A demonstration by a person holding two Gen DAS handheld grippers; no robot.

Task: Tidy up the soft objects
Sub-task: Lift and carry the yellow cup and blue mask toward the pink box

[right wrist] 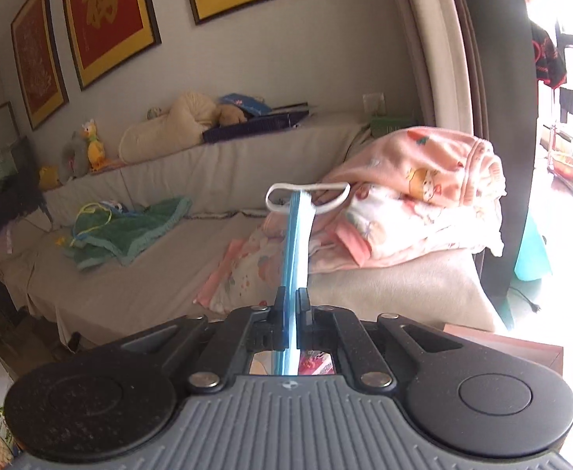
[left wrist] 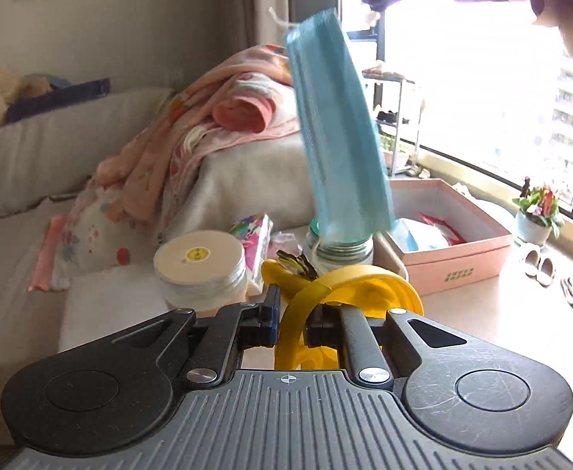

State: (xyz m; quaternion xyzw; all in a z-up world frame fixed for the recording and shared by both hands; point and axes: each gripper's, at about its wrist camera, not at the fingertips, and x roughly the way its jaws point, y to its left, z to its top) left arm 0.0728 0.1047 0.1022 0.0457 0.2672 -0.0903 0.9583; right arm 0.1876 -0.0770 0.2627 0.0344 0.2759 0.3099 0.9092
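Observation:
A blue face mask (left wrist: pixel 337 125) hangs long-side down in the air over the table in the left wrist view. In the right wrist view the same mask (right wrist: pixel 296 243) shows edge-on, its white ear loop (right wrist: pixel 306 196) at the far end. My right gripper (right wrist: pixel 292 302) is shut on the mask's near end. My left gripper (left wrist: pixel 297 309) is low over the table and shut on a yellow looped band (left wrist: pixel 298 305), which belongs to a yellow round thing (left wrist: pixel 380 290) just ahead. The right gripper itself is not clearly seen in the left wrist view.
A pink open box (left wrist: pixel 458 258) holding masks stands right of the hanging mask. Below it stand a glass jar (left wrist: pixel 341 252) and a white-lidded tub (left wrist: pixel 200 262). Pink blankets (left wrist: pixel 227 117) heap on the sofa arm. A green towel (right wrist: pixel 130 227) lies on the sofa seat (right wrist: pixel 149 282).

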